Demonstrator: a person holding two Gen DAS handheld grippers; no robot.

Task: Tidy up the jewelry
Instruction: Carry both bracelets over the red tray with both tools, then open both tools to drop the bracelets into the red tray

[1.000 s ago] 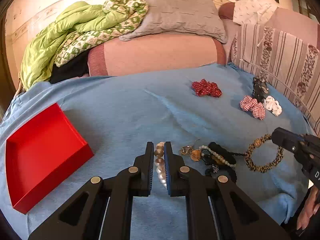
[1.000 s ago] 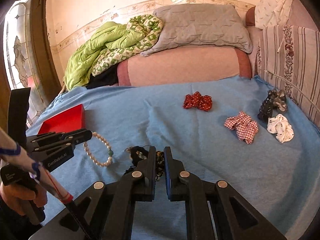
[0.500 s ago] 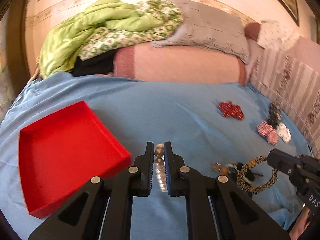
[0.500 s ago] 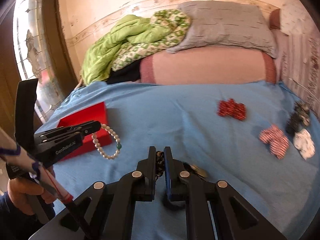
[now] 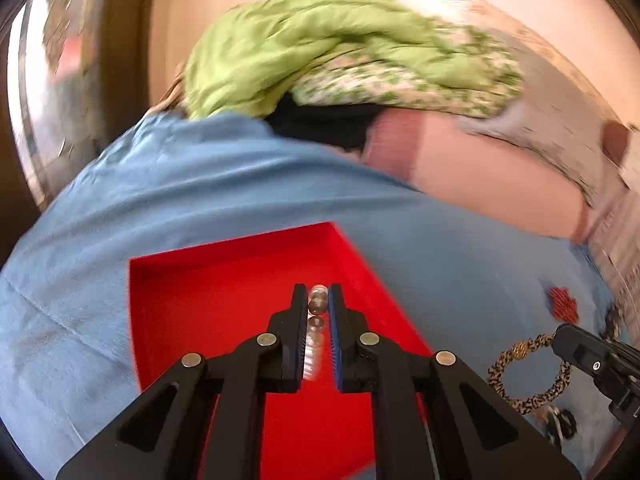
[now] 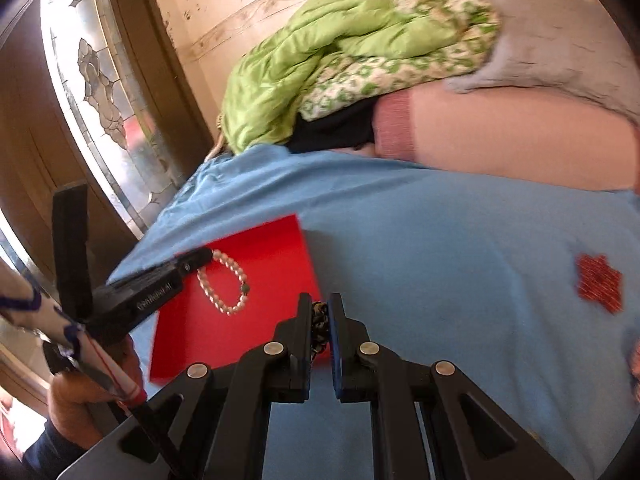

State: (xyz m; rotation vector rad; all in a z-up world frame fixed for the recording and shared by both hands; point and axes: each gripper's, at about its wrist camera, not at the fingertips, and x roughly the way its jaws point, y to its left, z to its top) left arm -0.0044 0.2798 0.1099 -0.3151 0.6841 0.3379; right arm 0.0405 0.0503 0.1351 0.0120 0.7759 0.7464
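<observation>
— Both grippers had swung toward the red tray since the earlier frames, hadn't they?

— Yes. A second before, the left gripper was over the jewelry heap with the tray off to one side; now it hung above the tray's floor. It was clamped on one pearl bracelet, whose loop dangled over the red tray.

— And the other?

— The right gripper had come across too, just beside the tray's near edge, over the blue sheet. Its jaws stood narrow, pinching one leopard-print band that hung as a ring below its tip.

— How many pieces were counted, then?

— Two carried, one per gripper. One tray, with nothing lying in it that I could see. By the hanging band a small dark tangle of jewelry lay on the sheet; too blurred to count.

— Farther out?

— One red scrunchie lay alone on the sheet, well apart from the tray. Behind it were one pink bolster, one green quilt heaped on it, and one grey pillow. A person's hand gripped the left tool's handle.
</observation>
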